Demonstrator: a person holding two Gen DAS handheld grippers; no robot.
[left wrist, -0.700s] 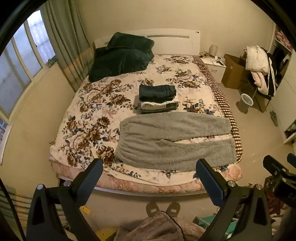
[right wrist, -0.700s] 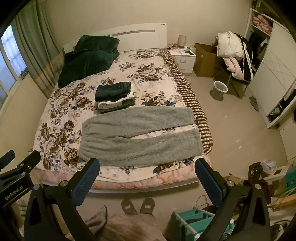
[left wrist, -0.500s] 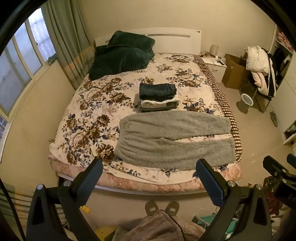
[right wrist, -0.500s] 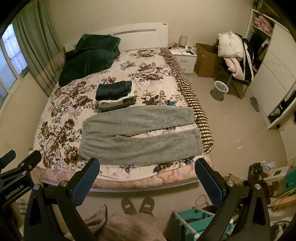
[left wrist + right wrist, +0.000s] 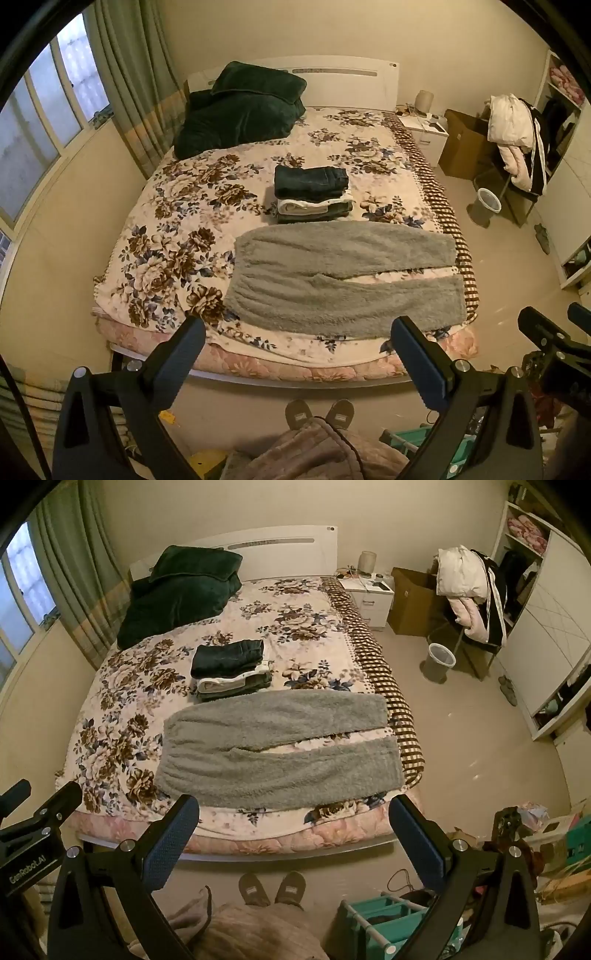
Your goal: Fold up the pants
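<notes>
While both grippers hang above the floor short of the bed's foot edge, nothing is held. Window and green curtain far left. Left gripper: jaws spread wide, empty, tilted down toward the near bed edge, well apart from any cloth. Bed with floral blanket fills the middle; white headboard at the far end. Dark green bedding piled at the far left corner, against the headboard. Stack of folded clothes mid-bed, dark item on top, a white one below it.

Grey fleece pants lie flat and unfolded across the near part of the bed, just this side of the stack; waistband to the left, both legs running right, the cuffs reaching the checked border at the right bed edge. Legs slightly parted, strip of blanket showing between them. In the right wrist view the same pants lie ahead of the right gripper, whose jaws are also fully spread, empty, not touching the fabric. Person's slippered feet on the floor below, between the fingers.

Right of the bed: white nightstand, cardboard box, clothes heaped on a chair, waste bin, white wardrobe. Teal rack at the bottom right.
</notes>
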